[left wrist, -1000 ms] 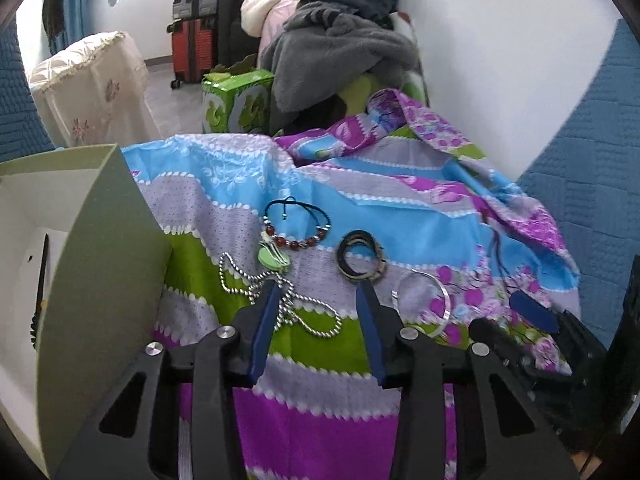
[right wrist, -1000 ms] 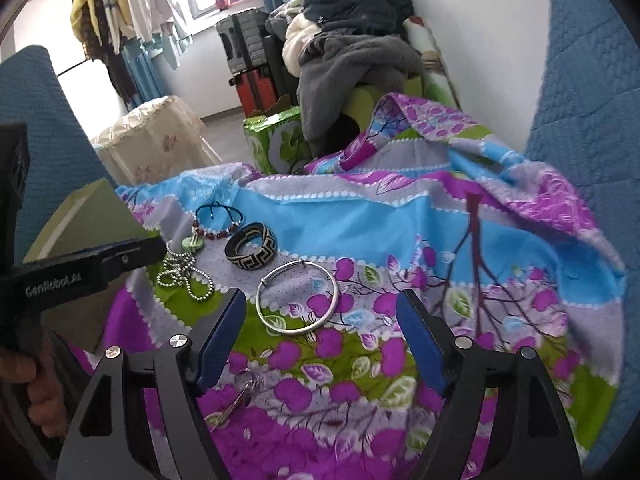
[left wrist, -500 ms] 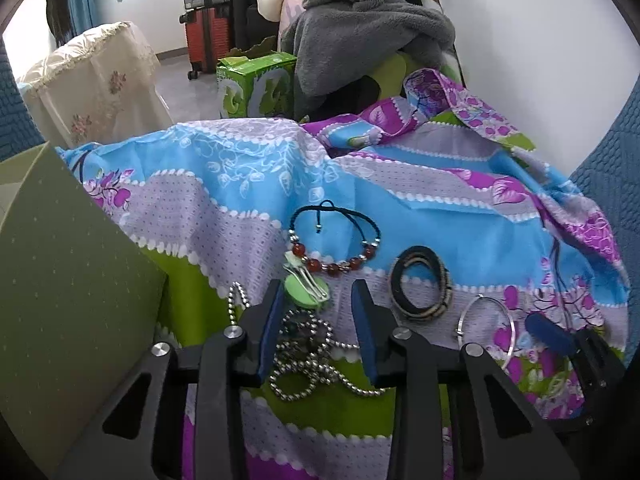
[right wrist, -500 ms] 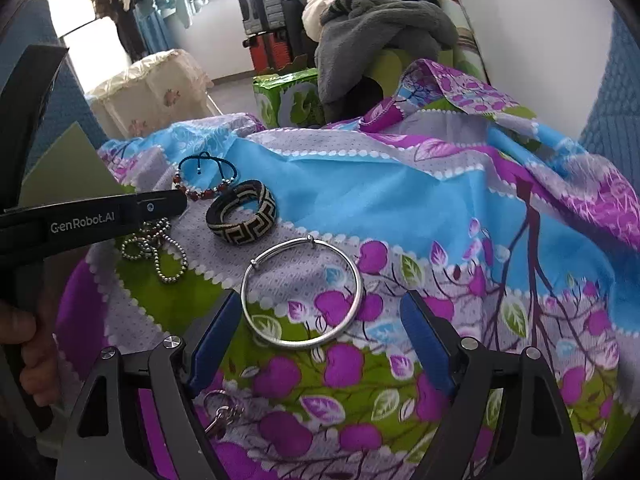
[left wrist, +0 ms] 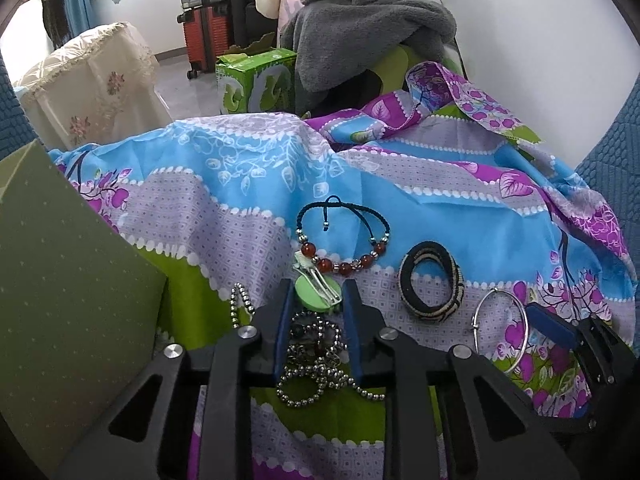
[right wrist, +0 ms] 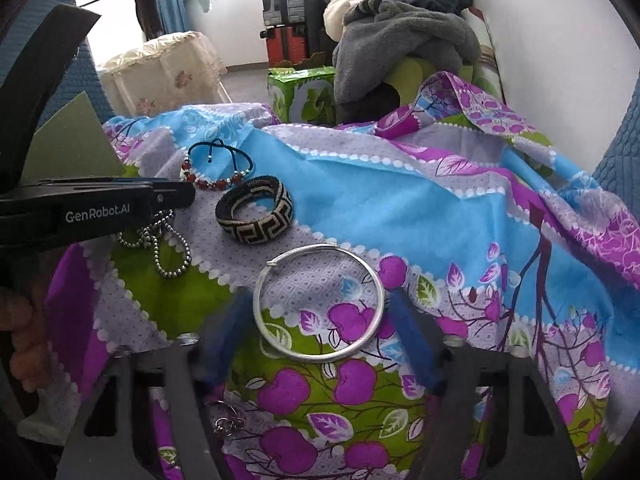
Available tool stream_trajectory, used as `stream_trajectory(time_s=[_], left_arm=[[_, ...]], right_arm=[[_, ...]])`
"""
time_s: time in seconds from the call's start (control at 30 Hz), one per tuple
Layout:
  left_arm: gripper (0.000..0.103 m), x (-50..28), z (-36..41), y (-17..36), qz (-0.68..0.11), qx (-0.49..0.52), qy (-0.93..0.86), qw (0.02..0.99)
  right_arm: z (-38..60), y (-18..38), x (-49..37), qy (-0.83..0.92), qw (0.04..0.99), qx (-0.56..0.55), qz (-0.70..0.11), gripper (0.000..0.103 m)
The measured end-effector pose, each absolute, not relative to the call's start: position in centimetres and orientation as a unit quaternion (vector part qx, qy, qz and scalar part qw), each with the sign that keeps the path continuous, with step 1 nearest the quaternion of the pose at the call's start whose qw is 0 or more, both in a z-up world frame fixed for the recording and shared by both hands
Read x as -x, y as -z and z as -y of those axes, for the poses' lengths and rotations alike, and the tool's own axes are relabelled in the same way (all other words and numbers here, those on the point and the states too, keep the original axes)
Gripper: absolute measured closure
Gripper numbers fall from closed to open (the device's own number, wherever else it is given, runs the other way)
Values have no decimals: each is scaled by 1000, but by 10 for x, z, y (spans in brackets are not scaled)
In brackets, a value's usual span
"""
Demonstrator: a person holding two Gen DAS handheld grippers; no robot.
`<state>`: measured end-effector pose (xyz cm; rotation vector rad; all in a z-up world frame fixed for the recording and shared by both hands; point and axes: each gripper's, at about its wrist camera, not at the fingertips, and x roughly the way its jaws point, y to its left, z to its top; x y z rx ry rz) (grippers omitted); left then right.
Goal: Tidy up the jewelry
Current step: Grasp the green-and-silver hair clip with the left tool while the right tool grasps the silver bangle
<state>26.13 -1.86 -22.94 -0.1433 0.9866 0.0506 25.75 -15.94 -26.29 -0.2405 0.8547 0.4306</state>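
Observation:
Jewelry lies on a flowered cloth. My left gripper is open, its jaws narrow on either side of a green hair clip, above a silver bead chain. Beyond lie a red-bead bracelet and a black-and-cream woven bangle. My right gripper is open wide, its blurred jaws on either side of a silver bangle. The bead chain, woven bangle and red-bead bracelet show in the right wrist view too.
A green box stands at the left edge of the cloth. A small ring lies near the right gripper's base. Behind are a green carton, piled clothes, suitcases and a white wall.
My left gripper moved forward over the bead chain and its jaws narrowed around the green clip. My right gripper moved forward until its jaws flank the silver bangle.

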Motion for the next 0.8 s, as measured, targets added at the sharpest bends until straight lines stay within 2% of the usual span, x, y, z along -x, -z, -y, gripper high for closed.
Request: stream_trajectory(time_s=[0.43,0.8], left_arm=[[78,-247,21,213,-465,88,0,881],[79,-222,19,182,-447,105,35,888]], right_arm=[[169,258,-255,-200,877,87,-429,37],[171,232,-234,-177,892,81,-409,37]])
